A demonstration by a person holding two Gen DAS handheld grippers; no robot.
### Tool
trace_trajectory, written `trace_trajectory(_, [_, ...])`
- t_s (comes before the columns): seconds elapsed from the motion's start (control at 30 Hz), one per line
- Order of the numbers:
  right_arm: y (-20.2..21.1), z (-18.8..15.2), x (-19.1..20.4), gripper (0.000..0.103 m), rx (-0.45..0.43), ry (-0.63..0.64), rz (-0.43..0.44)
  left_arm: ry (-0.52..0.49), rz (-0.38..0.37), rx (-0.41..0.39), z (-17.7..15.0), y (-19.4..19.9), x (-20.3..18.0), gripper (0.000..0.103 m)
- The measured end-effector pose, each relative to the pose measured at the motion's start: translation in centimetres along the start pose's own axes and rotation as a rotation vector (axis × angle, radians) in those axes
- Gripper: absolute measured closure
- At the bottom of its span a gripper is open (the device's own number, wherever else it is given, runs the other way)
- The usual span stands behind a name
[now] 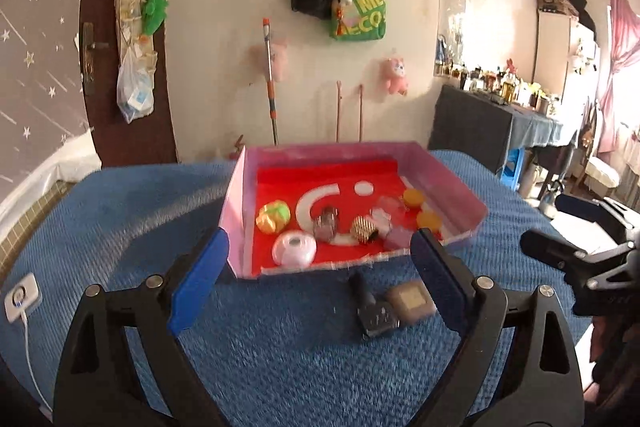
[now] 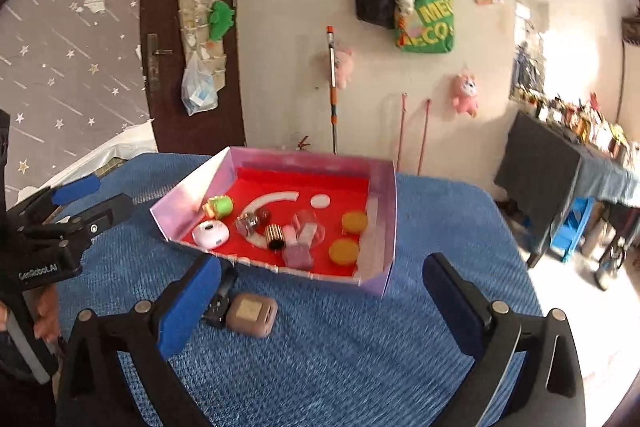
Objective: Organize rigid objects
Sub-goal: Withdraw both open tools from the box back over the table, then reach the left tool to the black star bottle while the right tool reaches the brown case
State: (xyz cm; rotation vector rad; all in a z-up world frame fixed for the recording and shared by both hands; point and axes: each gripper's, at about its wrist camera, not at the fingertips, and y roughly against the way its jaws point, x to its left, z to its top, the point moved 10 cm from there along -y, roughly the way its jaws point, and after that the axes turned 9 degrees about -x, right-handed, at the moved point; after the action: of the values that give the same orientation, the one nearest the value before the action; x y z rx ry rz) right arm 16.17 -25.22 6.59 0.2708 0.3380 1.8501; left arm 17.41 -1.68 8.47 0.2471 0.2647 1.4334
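Black bottle point(image 1: 372, 303) flat on blue cloth point(image 1: 280, 347), cap probably twd pink box point(image 1: 452, 183), beside brown case point(image 1: 412, 301), both jaws open, empty.

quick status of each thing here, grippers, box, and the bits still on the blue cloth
left gripper: open, holding nothing
right gripper: open, holding nothing
pink box: open top, several small items inside
black bottle: lying on its side on the blue cloth, outside the box
brown square case: flat on the cloth, beside the bottle
round white case: in the box, near the front
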Motion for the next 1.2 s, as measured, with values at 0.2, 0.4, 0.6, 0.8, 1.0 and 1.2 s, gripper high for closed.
trace_trajectory(0.2, [-2.0, -5.4, 0.8, 0.000, 0.073, -0.047, 0.016, 0.027, 0.008, 0.105, -4.7, -1.7, 0.0, 0.010])
trace_trajectory(0.4, [-3.4, -8.7, 1.0, 0.000, 0.143, -0.079, 0.024, 0.032, 0.006, 0.191, -8.0, -2.8, -0.3, 0.010])
trace_trajectory(0.6, [-3.9, -9.9, 0.7, 0.000, 0.170, -0.100, 0.023, 0.046, 0.000, 0.229, -9.0, -3.3, -0.3, 0.010])
trace_trajectory(0.8, [-4.4, -10.2, 0.6, 0.000, 0.184, -0.108, 0.021, 0.041, 0.002, 0.244, -9.3, -3.6, -0.4, 0.010])
trace_trajectory(1.0, [-4.6, -10.5, 0.5, 0.000, 0.191, -0.111, 0.021, 0.039, -0.006, 0.259, -9.3, -4.0, -0.6, 0.010])
trace_trajectory(1.2, [-4.5, -10.1, -0.4, 0.000, 0.178, -0.115, -0.002, 0.032, -0.028, 0.288, -9.3, -5.2, -1.5, 0.010])
